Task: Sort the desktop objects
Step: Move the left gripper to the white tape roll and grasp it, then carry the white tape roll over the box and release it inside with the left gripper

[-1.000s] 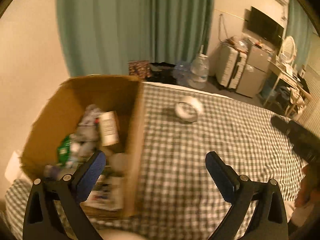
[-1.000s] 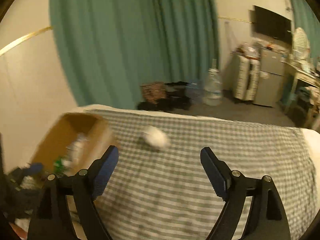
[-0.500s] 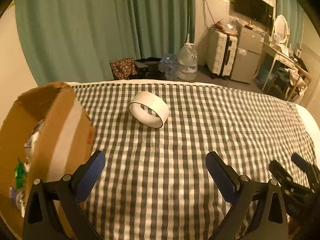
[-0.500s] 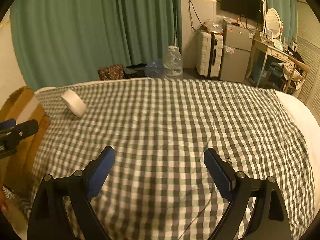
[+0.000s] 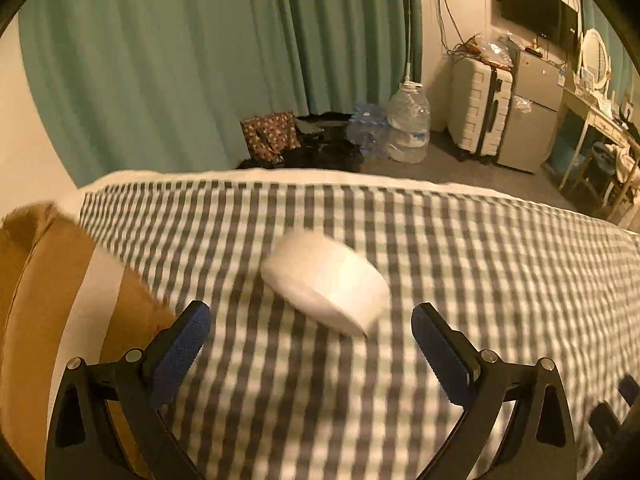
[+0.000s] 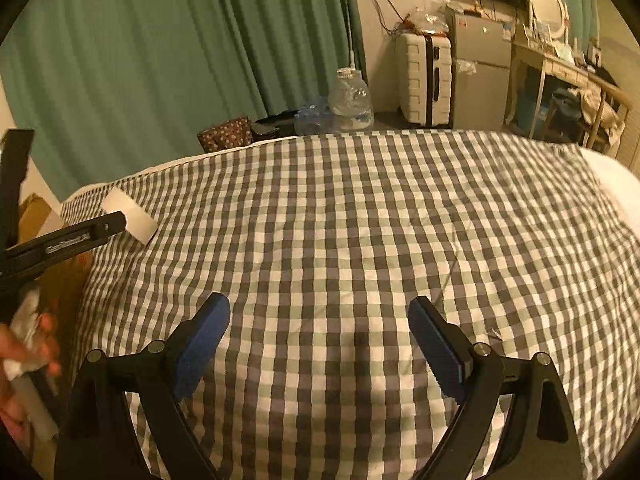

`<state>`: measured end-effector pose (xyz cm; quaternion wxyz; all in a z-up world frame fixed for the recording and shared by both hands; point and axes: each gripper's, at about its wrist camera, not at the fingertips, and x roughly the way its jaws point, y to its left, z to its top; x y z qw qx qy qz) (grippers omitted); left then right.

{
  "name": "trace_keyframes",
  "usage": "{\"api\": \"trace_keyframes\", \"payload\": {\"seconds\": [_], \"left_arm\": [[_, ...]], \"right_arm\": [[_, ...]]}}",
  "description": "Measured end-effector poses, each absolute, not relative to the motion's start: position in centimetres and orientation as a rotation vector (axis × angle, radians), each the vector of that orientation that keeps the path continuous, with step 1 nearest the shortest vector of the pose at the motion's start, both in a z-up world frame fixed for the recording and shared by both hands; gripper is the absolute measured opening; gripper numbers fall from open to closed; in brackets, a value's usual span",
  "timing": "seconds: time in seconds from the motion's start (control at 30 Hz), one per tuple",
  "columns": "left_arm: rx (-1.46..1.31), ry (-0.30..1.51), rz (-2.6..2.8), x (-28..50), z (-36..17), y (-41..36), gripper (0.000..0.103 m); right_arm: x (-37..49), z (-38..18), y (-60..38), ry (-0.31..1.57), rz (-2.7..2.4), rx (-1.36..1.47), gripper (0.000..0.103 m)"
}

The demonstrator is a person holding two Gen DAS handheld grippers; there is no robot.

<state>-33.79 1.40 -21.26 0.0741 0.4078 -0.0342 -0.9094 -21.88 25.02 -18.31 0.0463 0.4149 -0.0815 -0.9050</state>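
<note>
A white roll of tape [image 5: 326, 280] lies on the checkered cloth [image 5: 460, 264], blurred, just ahead of my left gripper [image 5: 310, 344], which is open and empty with the roll between and beyond its fingertips. The roll also shows in the right wrist view [image 6: 130, 220] at far left, partly behind the left gripper's arm [image 6: 64, 242]. A cardboard box [image 5: 44, 300] stands at the cloth's left edge. My right gripper [image 6: 318, 344] is open and empty over bare cloth [image 6: 360, 220].
Beyond the cloth's far edge are green curtains [image 5: 200, 60], a patterned bag [image 5: 270, 140], water bottles [image 5: 408, 128], a white suitcase [image 5: 478, 116] and a small fridge [image 5: 534, 108]. The right gripper's tip [image 5: 608, 412] shows at lower right.
My left gripper has swung from over the box toward the tape roll and closed in on it. My right gripper has turned right, so the roll now sits at its far left.
</note>
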Motion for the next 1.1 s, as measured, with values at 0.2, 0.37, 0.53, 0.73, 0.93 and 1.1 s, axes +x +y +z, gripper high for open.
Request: {"api": "trace_keyframes", "payload": {"seconds": [0.2, 0.37, 0.53, 0.73, 0.93, 1.1], "left_arm": [[1.245, -0.163, -2.717, -36.7, -23.0, 1.5, 0.103], [1.293, -0.17, -2.707, -37.8, -24.9, 1.3, 0.101], [1.321, -0.118, -2.727, -37.1, -25.5, 0.5, 0.086], [1.299, -0.117, -2.735, -35.1, -24.3, 0.0, 0.086], [1.276, -0.089, -2.774, -31.8, -21.0, 0.2, 0.086], [1.242, -0.083, -2.839, -28.0, -17.2, 0.9, 0.086]], "right_arm": [[-22.9, -20.3, 26.5, -0.351, -2.728, 1.397, 0.091], [-22.8, -20.5, 27.0, -0.399, -2.728, 1.416, 0.091], [-23.1, -20.3, 27.3, -0.401, -2.747, 1.434, 0.091], [-23.2, -20.2, 27.3, -0.413, -2.757, 1.442, 0.091], [-22.7, -19.8, 27.5, -0.384, -2.772, 1.426, 0.091], [-21.1, -17.7, 27.2, -0.41, -2.773, 1.359, 0.091]]}}
